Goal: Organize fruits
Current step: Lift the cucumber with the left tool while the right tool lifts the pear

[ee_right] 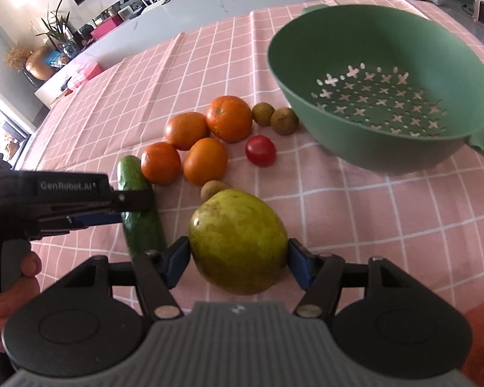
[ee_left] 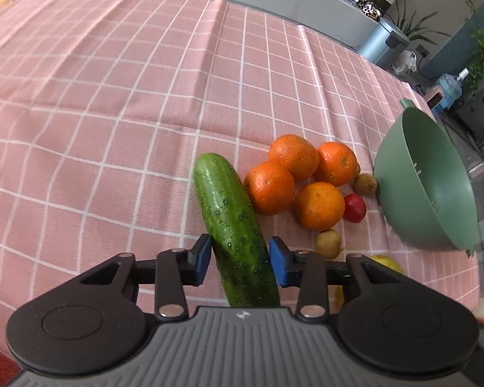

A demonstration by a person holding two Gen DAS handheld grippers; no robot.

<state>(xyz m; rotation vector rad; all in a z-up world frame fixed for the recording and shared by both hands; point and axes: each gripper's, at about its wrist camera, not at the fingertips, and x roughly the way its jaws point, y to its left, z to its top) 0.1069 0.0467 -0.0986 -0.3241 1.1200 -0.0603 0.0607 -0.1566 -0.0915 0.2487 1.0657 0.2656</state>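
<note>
My left gripper (ee_left: 240, 259) is shut on a green cucumber (ee_left: 232, 222), which points away across the pink checked cloth; the cucumber also shows in the right wrist view (ee_right: 138, 206). My right gripper (ee_right: 238, 258) is shut on a large yellow-green pear (ee_right: 238, 242). Several oranges (ee_left: 293, 177) lie in a cluster beside the cucumber, with a red tomato (ee_left: 354, 208) and small brown fruits (ee_left: 328, 243) near them. An empty green colander (ee_right: 380, 74) stands to the right of the fruit.
The pink checked tablecloth (ee_left: 113, 113) covers the table. The table's right edge runs just past the colander (ee_left: 429, 180). A grey counter with clutter lies beyond the far edge. The left gripper body (ee_right: 48, 196) is at the left in the right wrist view.
</note>
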